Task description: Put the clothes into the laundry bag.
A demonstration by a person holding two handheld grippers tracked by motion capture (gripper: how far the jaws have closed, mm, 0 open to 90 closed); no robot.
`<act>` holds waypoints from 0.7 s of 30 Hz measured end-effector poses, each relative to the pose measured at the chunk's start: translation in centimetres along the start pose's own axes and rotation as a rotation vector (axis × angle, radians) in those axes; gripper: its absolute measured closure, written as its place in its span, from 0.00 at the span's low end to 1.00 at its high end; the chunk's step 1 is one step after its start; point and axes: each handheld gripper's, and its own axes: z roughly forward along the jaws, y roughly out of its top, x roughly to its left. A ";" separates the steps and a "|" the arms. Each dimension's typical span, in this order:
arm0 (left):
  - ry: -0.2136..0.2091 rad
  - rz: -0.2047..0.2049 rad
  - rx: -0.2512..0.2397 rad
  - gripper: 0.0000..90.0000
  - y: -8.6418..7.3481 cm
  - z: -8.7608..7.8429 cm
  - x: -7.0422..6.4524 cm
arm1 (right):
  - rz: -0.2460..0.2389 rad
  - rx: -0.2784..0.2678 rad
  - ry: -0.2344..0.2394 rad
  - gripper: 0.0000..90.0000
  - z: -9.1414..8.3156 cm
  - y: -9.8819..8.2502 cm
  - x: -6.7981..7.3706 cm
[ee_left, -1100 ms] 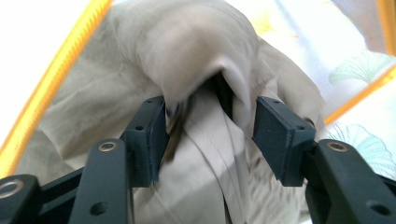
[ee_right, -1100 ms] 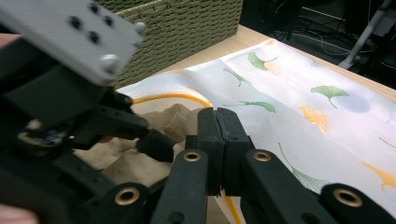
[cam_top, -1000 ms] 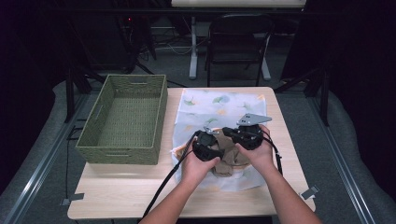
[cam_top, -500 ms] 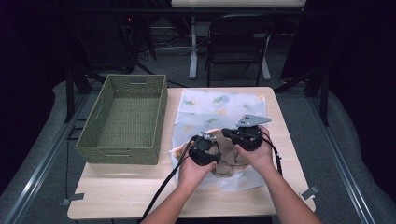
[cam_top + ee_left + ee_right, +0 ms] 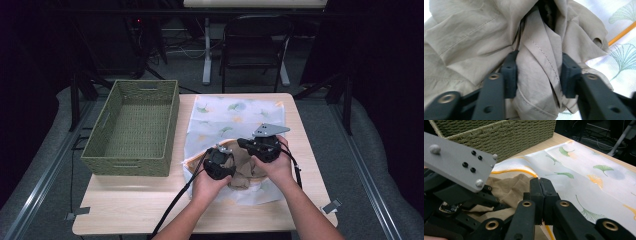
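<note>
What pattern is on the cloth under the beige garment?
White cloth printed with green and orange ginkgo-type leaves, orange line at the edge; clearest in the right gripper view.

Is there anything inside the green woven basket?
No, the green woven basket beside the leaf-print cloth shows a bare woven floor.

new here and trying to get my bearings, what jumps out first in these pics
The crumpled tan garment near the table's front edge draws the eye, bunched on a white leaf-print cloth between both hands. The left gripper has been closing its jaws around a fold of it, while the right gripper sits shut beside it. A woven green basket stands left of the cloth.
</note>
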 end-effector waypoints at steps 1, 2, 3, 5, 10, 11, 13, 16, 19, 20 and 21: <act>0.000 0.003 0.001 0.70 0.0 0.0 0.0 | -0.001 0.001 0.000 1.00 0.0 0.0 0.0; -0.001 0.007 -0.002 0.72 0.0 0.0 -0.1 | -0.002 0.003 0.000 1.00 0.0 0.0 0.0; -0.007 0.004 -0.003 0.74 0.0 0.0 -0.1 | -0.003 0.004 0.000 1.00 0.1 0.0 0.0; -0.012 0.001 -0.003 0.77 0.0 0.0 0.0 | -0.002 0.003 0.000 1.00 0.1 0.0 0.1; -0.018 -0.020 -0.017 0.82 0.3 0.0 0.0 | -0.006 0.003 0.002 1.00 0.1 0.0 0.1; -0.018 -0.026 -0.018 0.83 0.4 -0.1 -0.1 | -0.005 0.003 0.003 1.00 0.0 0.0 0.2; -0.015 -0.026 -0.021 0.84 0.6 -0.1 0.0 | -0.003 -0.003 0.004 1.00 0.0 0.1 0.2; -0.002 -0.023 -0.028 0.85 1.1 -0.1 0.0 | -0.006 -0.003 0.005 1.00 -0.1 0.1 0.3; 0.000 -0.023 -0.033 0.85 1.6 0.0 0.2 | -0.009 -0.003 0.006 1.00 -0.1 0.2 0.4; 0.005 -0.027 -0.034 0.85 1.7 0.0 0.2 | -0.010 -0.003 0.005 1.00 -0.1 0.2 0.4; -0.002 -0.032 -0.034 0.86 1.9 0.1 0.3 | -0.010 -0.003 0.005 1.00 -0.1 0.2 0.4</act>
